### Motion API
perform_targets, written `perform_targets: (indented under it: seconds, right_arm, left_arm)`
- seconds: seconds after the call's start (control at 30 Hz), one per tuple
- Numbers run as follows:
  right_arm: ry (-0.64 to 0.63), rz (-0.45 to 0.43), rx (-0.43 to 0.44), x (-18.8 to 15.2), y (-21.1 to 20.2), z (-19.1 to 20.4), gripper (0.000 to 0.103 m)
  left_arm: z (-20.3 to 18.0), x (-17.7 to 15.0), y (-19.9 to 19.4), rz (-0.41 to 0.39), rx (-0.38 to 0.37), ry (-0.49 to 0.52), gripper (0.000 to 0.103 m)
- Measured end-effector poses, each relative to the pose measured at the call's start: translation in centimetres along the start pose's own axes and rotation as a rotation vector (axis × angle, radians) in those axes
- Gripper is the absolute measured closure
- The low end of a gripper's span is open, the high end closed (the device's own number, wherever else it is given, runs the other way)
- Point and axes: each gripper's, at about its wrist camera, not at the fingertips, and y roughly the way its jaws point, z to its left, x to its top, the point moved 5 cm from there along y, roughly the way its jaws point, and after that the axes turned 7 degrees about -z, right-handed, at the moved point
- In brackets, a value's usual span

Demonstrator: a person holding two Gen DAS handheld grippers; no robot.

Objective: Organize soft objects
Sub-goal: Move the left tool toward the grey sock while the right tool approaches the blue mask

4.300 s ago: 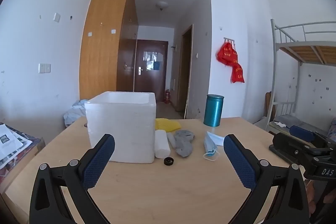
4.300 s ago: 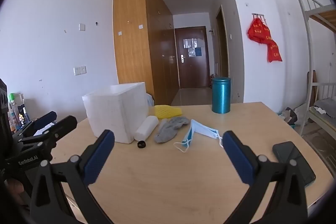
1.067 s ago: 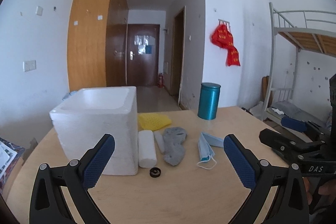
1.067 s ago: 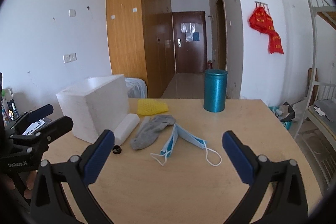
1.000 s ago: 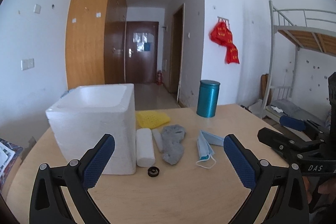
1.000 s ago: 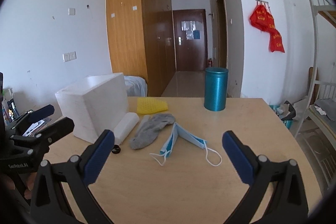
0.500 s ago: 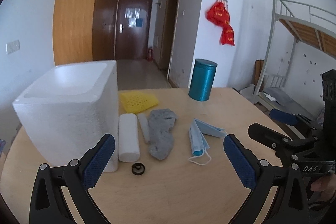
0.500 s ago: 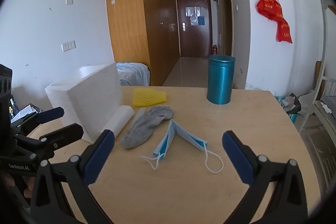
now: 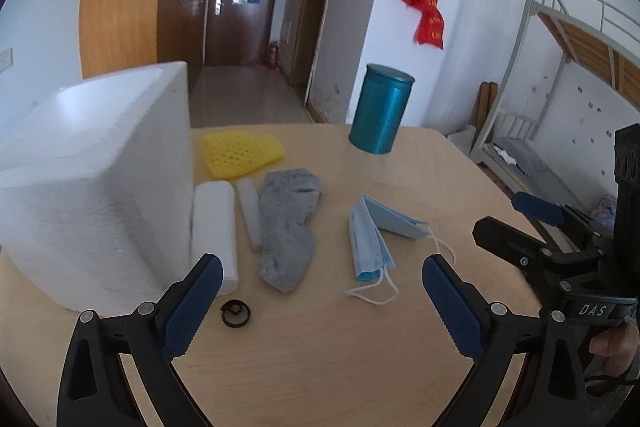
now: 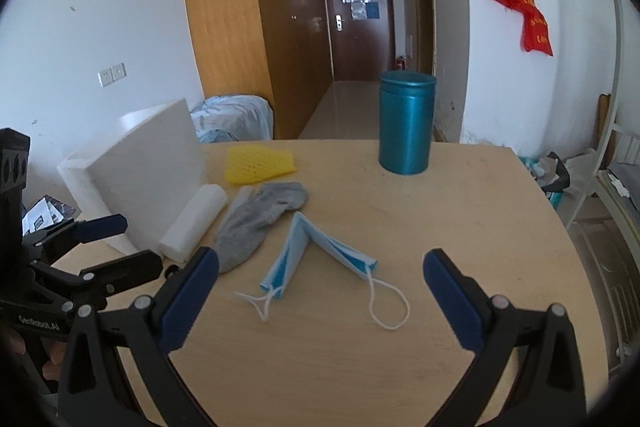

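A grey sock [image 9: 288, 227] [image 10: 256, 219], a folded blue face mask [image 9: 370, 235] [image 10: 320, 251], a yellow foam net [image 9: 240, 153] [image 10: 260, 163] and a white foam roll [image 9: 214, 227] [image 10: 194, 223] lie on the wooden table beside a white foam box [image 9: 92, 179] [image 10: 140, 171]. My left gripper [image 9: 320, 303] is open and empty, above the table just short of the sock and mask. My right gripper [image 10: 320, 295] is open and empty, close over the mask.
A teal canister [image 9: 380, 111] [image 10: 406, 123] stands at the back of the table [image 9: 320, 367]. A small black ring [image 9: 235, 313] lies by the foam roll. A thin white stick [image 9: 250, 213] lies beside the sock. A bunk bed [image 9: 580, 39] is to the right.
Both grippers have moved forward and lower toward the table; the sock and mask look larger and nearer. The jaws stay open and nothing was taken hold of.
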Motion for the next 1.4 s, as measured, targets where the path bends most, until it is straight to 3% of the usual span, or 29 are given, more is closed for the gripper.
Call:
perform_targets:
  seconds: [0.37, 0.57, 0.73, 0.93, 1.2, 1.4]
  right_arm:
    - [-0.009, 0.083, -0.028, -1.0, 2.9, -1.5, 0.001]
    - [-0.003, 0.124, -0.032, -1.8, 4.2, -2.6, 0.001]
    - [0.005, 0.134, -0.014, -2.0, 4.5, -2.6, 0.001]
    - [0.001, 0.135, -0.003, -2.1, 4.7, -2.5, 0.001]
    - [-0.027, 0.178, -0.012, -2.3, 7.0, -2.6, 0.001]
    - [-0.075, 0.238, -0.01, -3.0, 9.5, -2.5, 0.015]
  left_arm:
    - [-0.1, -0.3, 3.7, 0.044, 0.019, 0.042, 0.007]
    - [0.0, -0.7, 6.1, 0.087, -0.047, 0.041, 0.013]
    - [0.2, -1.0, 8.5, 0.133, -0.049, 0.044, 0.016]
    - [1.8, -1.4, 10.8, 0.159, 0.013, 0.023, 0.017]
    - [2.4, -1.9, 12.1, 0.183, 0.04, 0.034, 0.026]
    - [2.1, -1.9, 13.4, 0.188, 0.071, 0.057, 0.036]
